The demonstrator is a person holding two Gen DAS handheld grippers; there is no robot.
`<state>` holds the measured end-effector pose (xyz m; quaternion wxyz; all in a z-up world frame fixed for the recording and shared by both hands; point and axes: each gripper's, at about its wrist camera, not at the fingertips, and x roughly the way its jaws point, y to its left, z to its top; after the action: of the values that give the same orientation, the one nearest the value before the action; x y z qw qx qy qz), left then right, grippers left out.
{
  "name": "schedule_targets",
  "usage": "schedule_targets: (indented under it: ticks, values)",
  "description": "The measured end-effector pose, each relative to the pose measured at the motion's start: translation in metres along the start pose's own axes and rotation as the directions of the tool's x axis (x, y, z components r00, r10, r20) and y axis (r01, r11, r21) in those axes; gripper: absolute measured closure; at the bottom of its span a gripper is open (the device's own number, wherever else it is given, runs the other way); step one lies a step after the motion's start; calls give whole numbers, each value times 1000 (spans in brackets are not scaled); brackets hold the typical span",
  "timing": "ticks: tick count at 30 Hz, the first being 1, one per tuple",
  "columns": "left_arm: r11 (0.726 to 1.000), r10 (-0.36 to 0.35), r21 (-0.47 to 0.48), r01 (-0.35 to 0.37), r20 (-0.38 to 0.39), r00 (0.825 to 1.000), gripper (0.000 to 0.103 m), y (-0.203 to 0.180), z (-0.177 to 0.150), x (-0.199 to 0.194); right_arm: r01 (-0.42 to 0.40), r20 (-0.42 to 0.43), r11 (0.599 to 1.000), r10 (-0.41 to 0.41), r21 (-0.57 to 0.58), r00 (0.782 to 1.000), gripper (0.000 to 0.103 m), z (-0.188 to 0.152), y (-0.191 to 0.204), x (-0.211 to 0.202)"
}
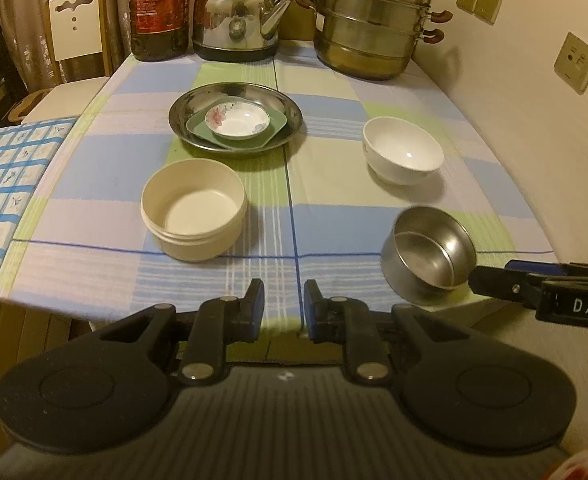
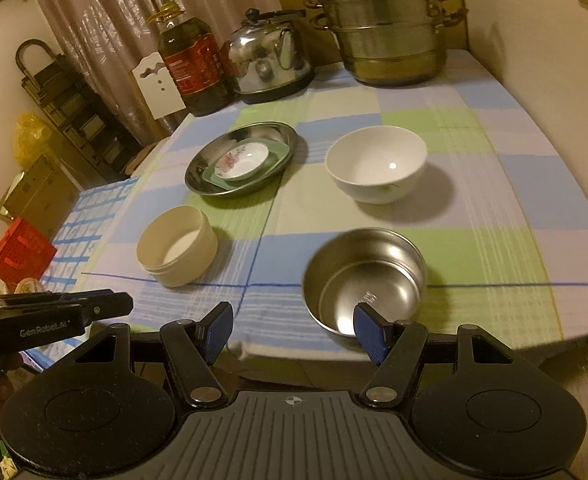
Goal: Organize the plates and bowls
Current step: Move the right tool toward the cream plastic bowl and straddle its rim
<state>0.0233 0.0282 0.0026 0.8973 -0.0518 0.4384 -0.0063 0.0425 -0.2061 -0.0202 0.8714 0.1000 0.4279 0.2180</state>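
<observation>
Checked cloth [image 1: 326,216] under round glossy steel bowl [image 1: 430,258]

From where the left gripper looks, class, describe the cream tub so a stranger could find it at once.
Start at the big steel plate mid-table on the checked cloth. Directly in front of it, nearer the camera, stands the cream tub. Unlike the white bowl and steel bowl, it is straight-walled, matte, with a ridged rim.

Oil bottle [image 1: 158,8] top and steamer pot [image 1: 372,16] lid knob cropped by frame edge
</observation>
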Motion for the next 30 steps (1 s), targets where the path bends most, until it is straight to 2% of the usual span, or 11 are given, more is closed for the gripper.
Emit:
schedule_targets:
  ticks: [6, 16, 22, 30]
  values:
    - [1000, -2, 2, 2, -17, 1000, 85, -4, -9, -4, 17, -8, 1000, -17, 12, 1000, 36, -11, -9, -9]
    - [1000, -18, 18, 19, -53, 998, 85, 9, -6, 6, 85, -60, 995, -81, 61, 995, 36, -21, -18, -5]
    - [1000, -16, 20, 18, -81, 997, 85, 27, -4, 14, 118, -94, 991, -111, 66, 989, 36, -23, -7, 5]
    - [999, -30, 16, 31, -106, 994, 85, 52, 1, 25, 120, -120, 991, -113, 53, 986, 36, -19, 16, 23]
